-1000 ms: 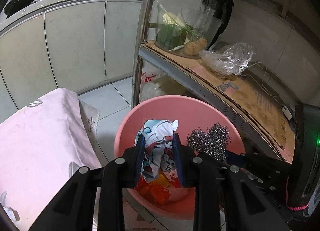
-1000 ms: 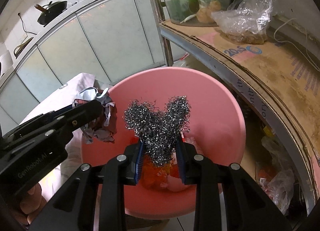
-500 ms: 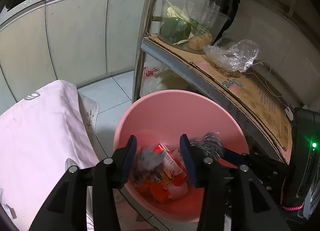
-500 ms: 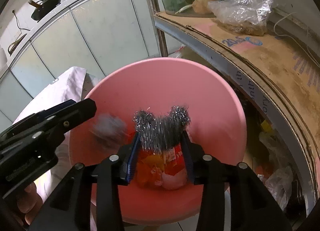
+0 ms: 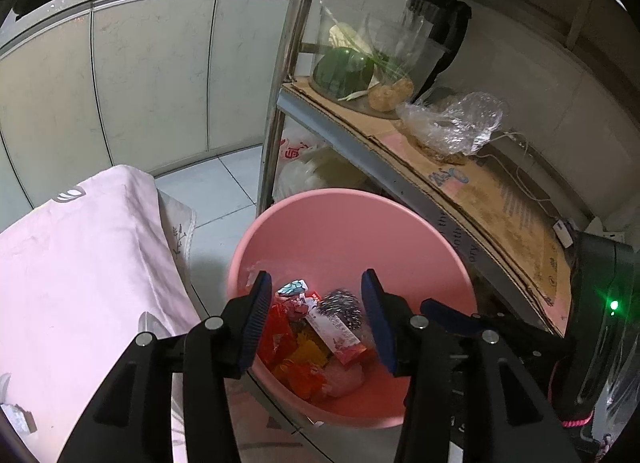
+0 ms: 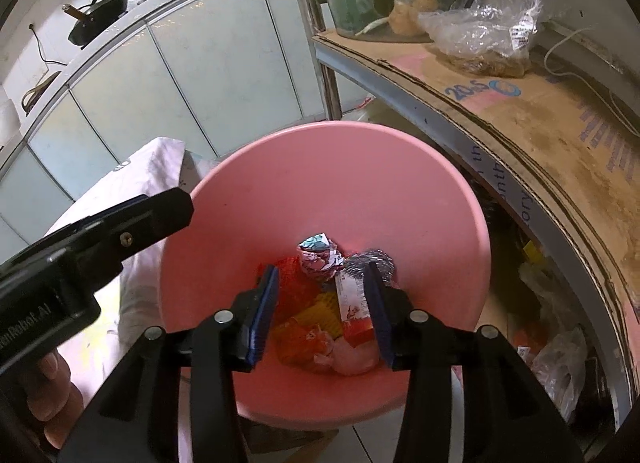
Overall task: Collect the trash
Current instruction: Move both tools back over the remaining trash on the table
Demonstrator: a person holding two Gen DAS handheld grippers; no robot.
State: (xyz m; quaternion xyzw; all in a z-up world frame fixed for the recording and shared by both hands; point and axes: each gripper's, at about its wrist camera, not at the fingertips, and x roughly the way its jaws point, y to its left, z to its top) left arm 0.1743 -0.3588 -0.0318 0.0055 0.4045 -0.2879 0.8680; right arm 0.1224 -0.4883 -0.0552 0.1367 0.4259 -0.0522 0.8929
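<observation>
A pink basin (image 5: 352,223) (image 6: 340,167) sits on the floor below both grippers. In it lie red and orange wrappers (image 5: 292,347) (image 6: 308,319), a crumpled printed wrapper (image 5: 294,289) (image 6: 318,253) and a steel wool scourer (image 5: 344,305) (image 6: 376,261). My left gripper (image 5: 316,307) is open and empty above the basin's near side. My right gripper (image 6: 322,297) is open and empty above the trash pile. The left gripper's body also shows in the right wrist view (image 6: 92,247).
A metal shelf with cardboard (image 5: 480,191) stands right of the basin, holding a glass bowl of vegetables (image 5: 348,71) and a plastic bag (image 5: 456,123). A pink cloth-covered surface (image 5: 80,271) is at left. White cabinets (image 5: 140,75) stand behind.
Both grippers opened. The crumpled wrapper dropped from the left gripper and the steel wool from the right gripper; both now lie in the basin.
</observation>
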